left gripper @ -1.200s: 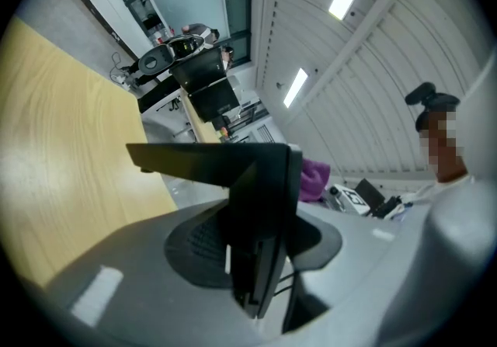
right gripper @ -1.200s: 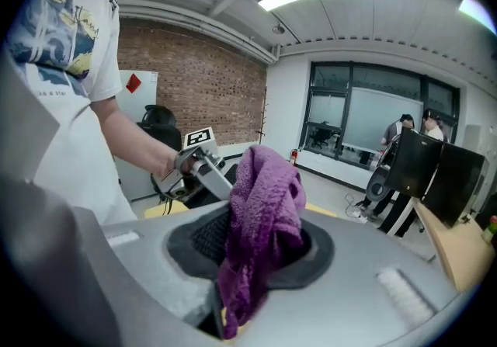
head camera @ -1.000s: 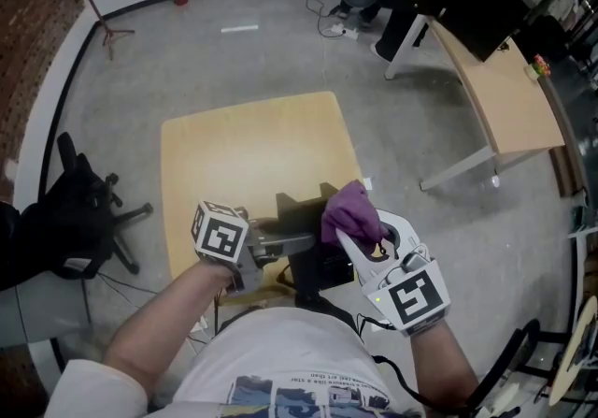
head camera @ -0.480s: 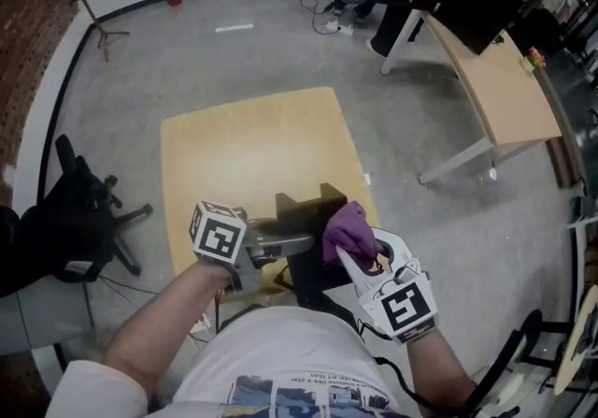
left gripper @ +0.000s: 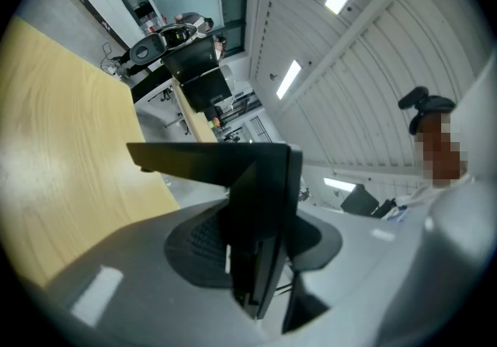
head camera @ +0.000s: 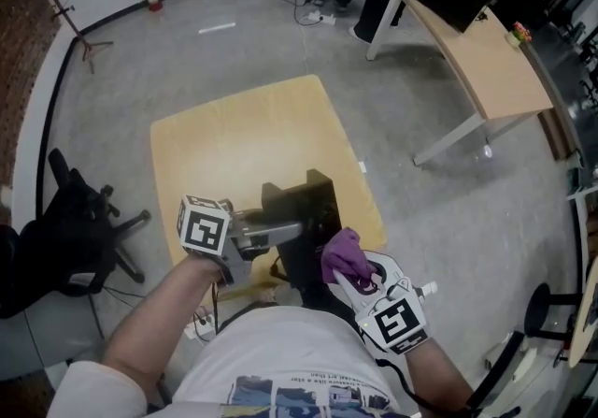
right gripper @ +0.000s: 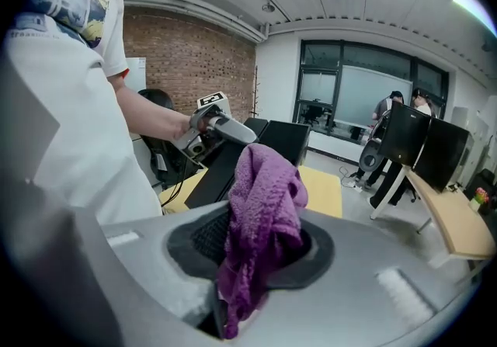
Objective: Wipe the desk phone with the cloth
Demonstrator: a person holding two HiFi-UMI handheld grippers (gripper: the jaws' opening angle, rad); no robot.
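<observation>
Overhead, in the head view, the black desk phone [head camera: 301,220] is at the near edge of the pale wooden bench [head camera: 243,140]. Its long axis runs away from the person, with the far end leaning a little to the left. The left tongs [head camera: 291,231] reach in from the left onto its side. The right tongs [head camera: 348,268], near the phone's near right corner, carry a bunched purple cloth [head camera: 341,251]; whether the cloth touches the phone I cannot tell. In the left gripper view the jaws stand partly apart, clamped on the phone, which shows edge-on as a thin, dark, matt slab with a flat panel jutting left over the bench. In the right gripper view the jaws pinch the cloth, a fleecy wad rising between them. Beyond it the phone slopes as a plain black panel with the left tongs at its upper edge.
</observation>
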